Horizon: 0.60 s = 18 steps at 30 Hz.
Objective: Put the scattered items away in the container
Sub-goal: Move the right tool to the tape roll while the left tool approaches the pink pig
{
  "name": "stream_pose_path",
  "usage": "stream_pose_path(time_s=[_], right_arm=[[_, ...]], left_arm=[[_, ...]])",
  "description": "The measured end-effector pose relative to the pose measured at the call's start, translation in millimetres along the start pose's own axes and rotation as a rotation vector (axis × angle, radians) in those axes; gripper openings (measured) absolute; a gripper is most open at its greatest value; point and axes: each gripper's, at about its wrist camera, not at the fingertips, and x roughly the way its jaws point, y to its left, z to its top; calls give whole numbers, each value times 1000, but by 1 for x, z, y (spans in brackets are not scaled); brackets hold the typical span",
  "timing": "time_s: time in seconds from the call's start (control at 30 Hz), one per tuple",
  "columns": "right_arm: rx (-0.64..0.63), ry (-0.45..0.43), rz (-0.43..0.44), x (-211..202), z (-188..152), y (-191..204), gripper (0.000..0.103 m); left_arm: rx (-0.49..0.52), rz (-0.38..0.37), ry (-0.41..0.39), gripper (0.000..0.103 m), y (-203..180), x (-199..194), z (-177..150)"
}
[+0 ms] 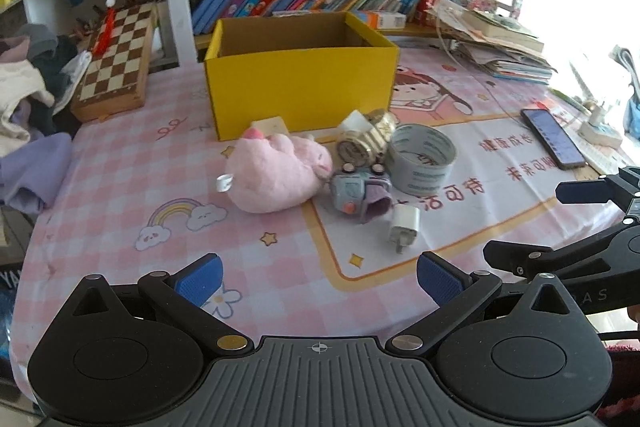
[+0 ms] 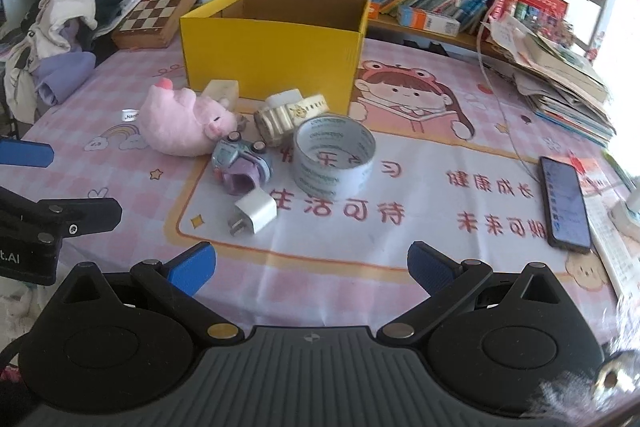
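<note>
Bottom of left wrist view: your left gripper [image 1: 318, 277] hovers over tablecloth, fingers spread, holding nothing. Frame centre: pink plush [image 1: 276, 175], toy car [image 1: 358, 193], tape roll [image 1: 422, 159], white charger [image 1: 404, 229] clustered just before yellow box [image 1: 300, 87], so short carry.

Bottom of right wrist view: your right gripper [image 2: 312, 267] likewise spread and empty, likely staged for first pick. Charger nearest, centre-left; box open-topped, upper centre, ready to receive.

Tablecloth [image 1: 500, 163]: 健康成长, 生活可待; other tongs' body [image 2: 16, 255]: "t.AI"
</note>
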Motion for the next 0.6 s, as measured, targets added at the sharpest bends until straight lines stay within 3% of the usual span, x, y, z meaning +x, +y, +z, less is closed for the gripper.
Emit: stream_pose_path(time_s=[0.37,0.6], right_arm=[[12,15,15,33,20,-18,103],[20,45,28,56,29,-28,103]], left_arm=[[-37,53,11,103,17,24,14],[-39,42,37,103,16,43,21]])
